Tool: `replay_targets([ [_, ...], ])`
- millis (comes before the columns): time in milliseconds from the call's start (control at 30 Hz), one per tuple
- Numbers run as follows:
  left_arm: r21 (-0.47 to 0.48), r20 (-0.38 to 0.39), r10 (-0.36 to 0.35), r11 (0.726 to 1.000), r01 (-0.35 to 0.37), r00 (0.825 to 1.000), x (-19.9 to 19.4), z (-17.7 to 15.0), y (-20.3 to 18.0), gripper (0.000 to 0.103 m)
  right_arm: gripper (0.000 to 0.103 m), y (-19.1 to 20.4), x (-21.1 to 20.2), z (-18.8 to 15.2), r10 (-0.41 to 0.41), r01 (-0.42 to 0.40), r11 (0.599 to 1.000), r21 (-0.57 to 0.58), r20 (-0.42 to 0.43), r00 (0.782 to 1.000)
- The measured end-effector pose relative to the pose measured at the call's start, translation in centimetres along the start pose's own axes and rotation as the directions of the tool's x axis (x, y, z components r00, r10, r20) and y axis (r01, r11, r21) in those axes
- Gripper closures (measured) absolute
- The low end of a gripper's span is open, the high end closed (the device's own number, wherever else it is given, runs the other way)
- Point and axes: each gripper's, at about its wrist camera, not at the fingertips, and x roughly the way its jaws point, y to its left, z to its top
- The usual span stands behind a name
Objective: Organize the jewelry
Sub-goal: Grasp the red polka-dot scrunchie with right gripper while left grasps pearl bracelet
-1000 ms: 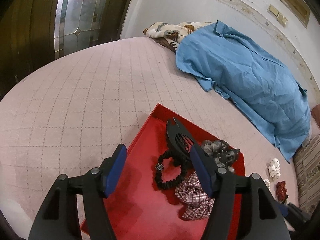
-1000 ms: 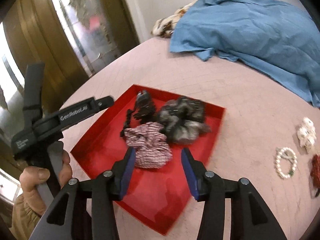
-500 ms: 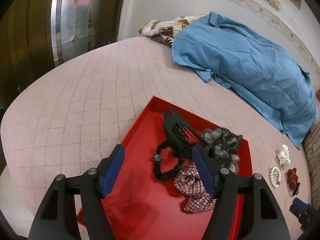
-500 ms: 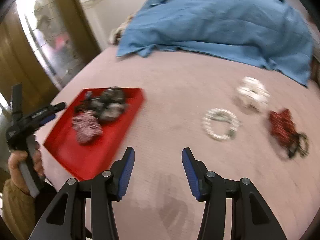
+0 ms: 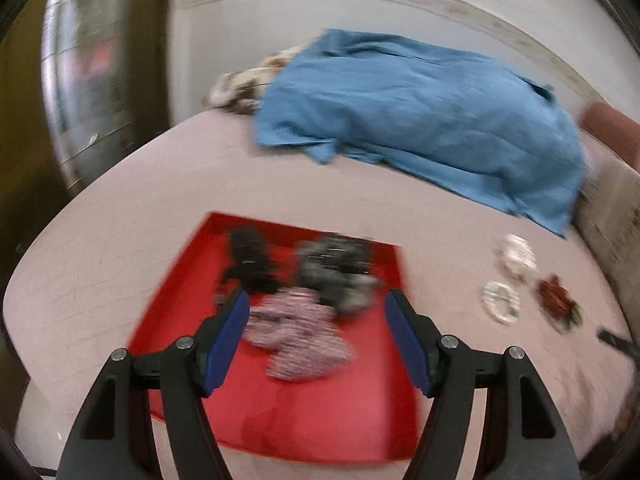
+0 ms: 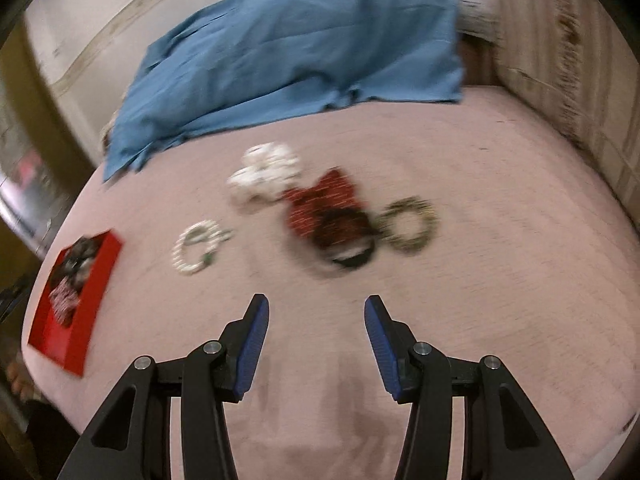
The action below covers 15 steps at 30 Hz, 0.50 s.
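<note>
A red tray point(image 5: 352, 412) lies on the pink bed and holds a checked scrunchie point(image 5: 298, 338), a grey scrunchie point(image 5: 336, 272) and black hair pieces point(image 5: 250, 264). My left gripper point(image 5: 318, 336) is open and empty above the tray. My right gripper point(image 6: 316, 336) is open and empty over bare bedspread. Ahead of it lie a white bead bracelet point(image 6: 198, 252), a white scrunchie point(image 6: 266, 174), a red scrunchie point(image 6: 324, 210) with a black band, and an olive bead bracelet point(image 6: 408, 224). The tray point(image 6: 86, 320) shows at the far left there.
A blue shirt point(image 5: 420, 120) is spread across the back of the bed, with a patterned cloth point(image 5: 244, 84) behind it. A striped cushion point(image 6: 568, 60) lines the right side. A door with glass point(image 5: 92, 80) stands to the left. The views are motion-blurred.
My right gripper has swung right, away from the tray, toward the loose pieces on the bed. My left gripper has pulled back and turned right, still over the tray.
</note>
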Motion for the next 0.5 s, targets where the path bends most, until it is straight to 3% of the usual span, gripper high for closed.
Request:
replay_targets([
  [200, 0.102, -0.078, -0.116, 0.987, 0.124, 0.99, 0.5, 0.9, -7.8, 0.034, 0.049, -3.7, 1.4, 2.7, 0.002, -0.005, 0.997, 0.082, 0.033, 0.999],
  [333, 0.089, -0.181, -0.176, 0.977, 0.194, 0.968, 3.8, 0.5, -12.0, 0.034, 0.049, -4.4, 2.9, 4.1, 0.029, -0.033, 0.995, 0.094, 0.049, 0.998],
  [500, 0.06, -0.276, -0.189, 0.975, 0.213, 0.942, 9.3, -0.6, -15.3, 0.037, 0.049, -3.9, 5.1, 5.0, 0.094, -0.095, 0.994, 0.045, 0.032, 0.995],
])
